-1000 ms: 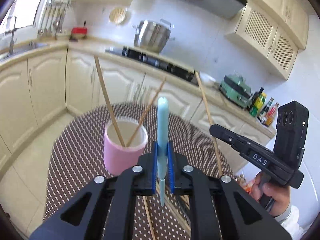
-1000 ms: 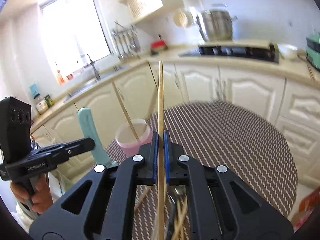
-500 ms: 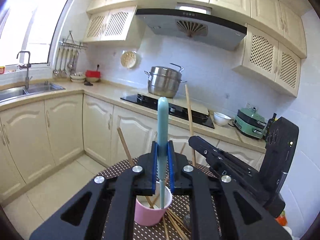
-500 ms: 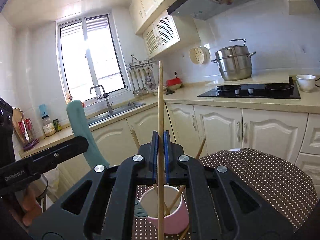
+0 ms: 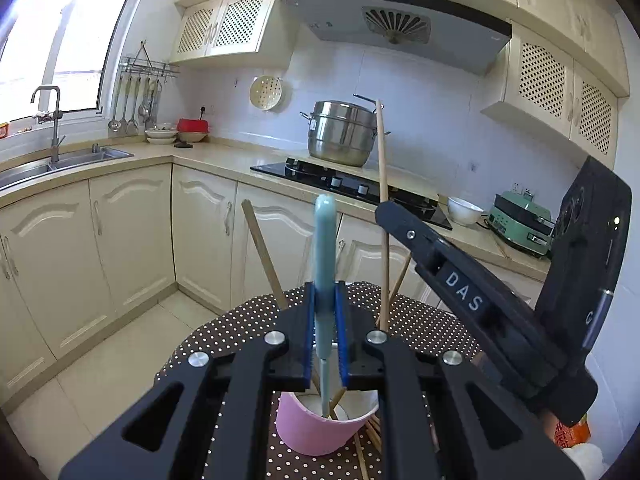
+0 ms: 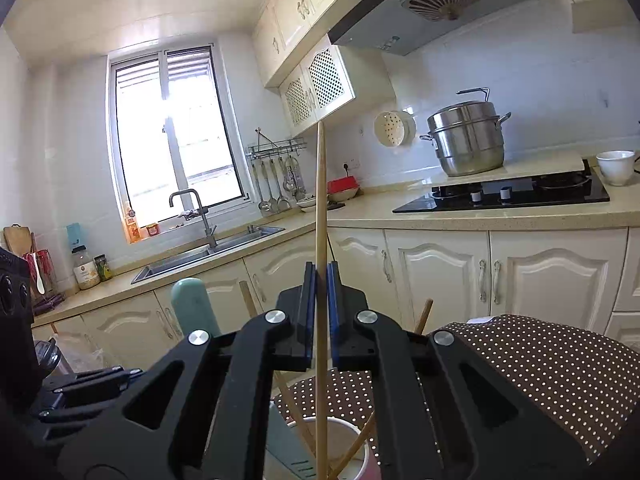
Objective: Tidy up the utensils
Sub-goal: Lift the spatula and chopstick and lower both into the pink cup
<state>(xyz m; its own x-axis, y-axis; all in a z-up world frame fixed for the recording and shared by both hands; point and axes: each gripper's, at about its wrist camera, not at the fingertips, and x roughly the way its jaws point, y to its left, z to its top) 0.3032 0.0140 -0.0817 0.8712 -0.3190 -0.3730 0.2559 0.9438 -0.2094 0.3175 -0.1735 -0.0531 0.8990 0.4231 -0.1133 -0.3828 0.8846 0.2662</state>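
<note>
- Cream kitchen cabinets, a sink under a bright window and a steel pot on the hob are filling the background beyond both hand-held grippers; below them a bench with a brown dotted cloth is carrying the work.
- Left hand-held gripper is pinching a teal-handled utensil between nearly closed blue pads; the handle is standing upright above the jaws and its thin lower end is dipping into the pink cup just below and ahead.
- Right hand-held gripper is clamping a wooden chopstick, jaws all but fully closed on it; the stick's long axis is running near vertical, top end pointing at the ceiling, lower end reaching down into the cup mouth.
- Two other chopsticks are already leaning in the cup, tilted apart, and loose sticks are lying on the cloth beside its base.
- The step in hand looks like dropping both pieces into the cup, and the task seems partway through.
- Next, each hand-held gripper probably needs to sink a little, keeping its piece inside the rim, then ease its jaws apart; whether either tip is touching the bottom is hidden.
- The two hand-held grippers are crowding close together, so a knock against the light cup could tip it.
</note>
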